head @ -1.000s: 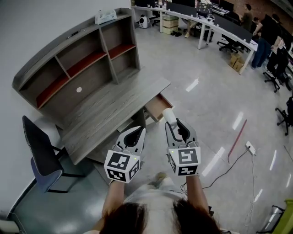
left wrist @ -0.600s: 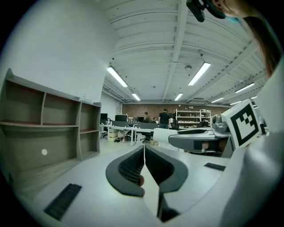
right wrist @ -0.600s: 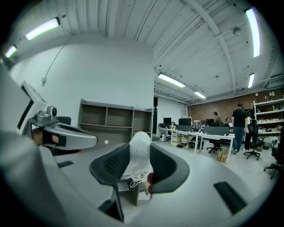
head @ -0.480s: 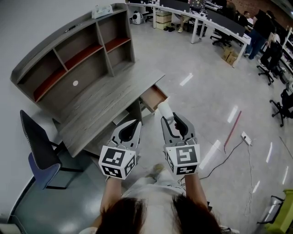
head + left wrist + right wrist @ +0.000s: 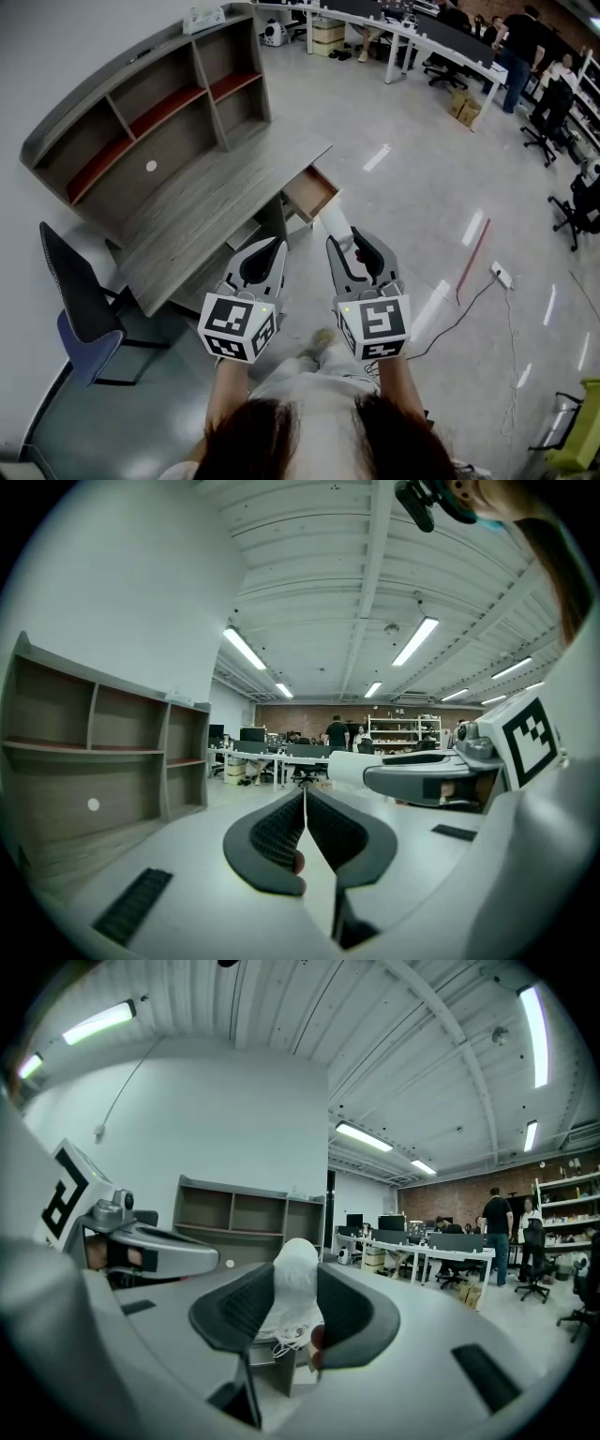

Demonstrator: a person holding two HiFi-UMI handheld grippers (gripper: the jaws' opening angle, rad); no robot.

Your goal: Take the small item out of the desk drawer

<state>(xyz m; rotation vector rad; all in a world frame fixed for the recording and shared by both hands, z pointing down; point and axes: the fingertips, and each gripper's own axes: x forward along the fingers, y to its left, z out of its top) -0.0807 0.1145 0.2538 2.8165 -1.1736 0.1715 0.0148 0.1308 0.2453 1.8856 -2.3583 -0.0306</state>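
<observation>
In the head view my right gripper (image 5: 348, 246) is shut on a small white wrapped item (image 5: 335, 223), whose rounded end sticks out past the jaws. The right gripper view shows the white item (image 5: 298, 1265) pinched between the black pads (image 5: 239, 1312), with loose white threads hanging below it. My left gripper (image 5: 268, 249) is beside it, shut and empty; its pads (image 5: 277, 832) meet in the left gripper view. The open wooden drawer (image 5: 310, 192) juts from the grey desk (image 5: 216, 211) just beyond both grippers.
A shelf hutch (image 5: 155, 103) stands on the desk's back. A dark office chair (image 5: 80, 305) is at the desk's left end. A red stick (image 5: 472, 259) and a power strip (image 5: 501, 276) with cable lie on the glossy floor. People stand at long white tables (image 5: 441, 42) far right.
Both grippers have drawn slightly back and left from the drawer, the right one still holding the white item. The left gripper stays shut.
</observation>
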